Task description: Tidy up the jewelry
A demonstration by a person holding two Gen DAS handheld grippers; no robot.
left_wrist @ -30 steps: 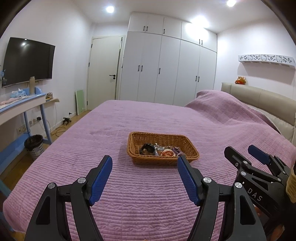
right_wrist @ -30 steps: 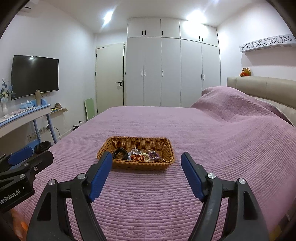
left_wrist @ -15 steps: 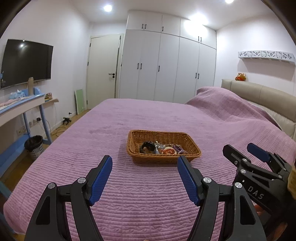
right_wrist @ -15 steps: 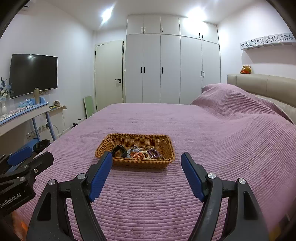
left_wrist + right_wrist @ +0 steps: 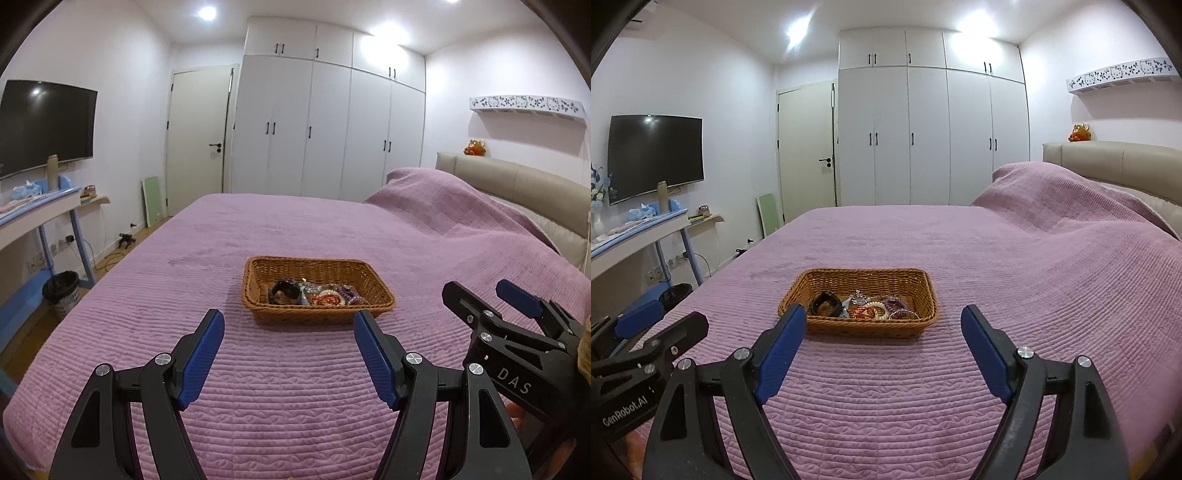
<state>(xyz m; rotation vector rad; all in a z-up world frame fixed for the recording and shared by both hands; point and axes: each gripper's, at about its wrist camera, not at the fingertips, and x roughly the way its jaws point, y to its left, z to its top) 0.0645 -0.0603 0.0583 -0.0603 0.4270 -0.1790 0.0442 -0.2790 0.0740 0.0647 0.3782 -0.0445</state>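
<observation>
A brown wicker basket sits on the purple bedspread; it also shows in the right wrist view. Inside lie a black band, a red-and-white bracelet and purple beads; the right wrist view shows the same black band and purple beads. My left gripper is open and empty, short of the basket's near side. My right gripper is open and empty, also short of the basket. Each gripper shows in the other's view, the right one at right, the left one at left.
The purple bedspread covers the bed, with a raised pillow hump and beige headboard at right. A desk and a bin stand left of the bed. White wardrobes fill the far wall.
Both grippers have drifted slightly toward the basket, which sits a little lower and nearer in both views. Both stay open.
</observation>
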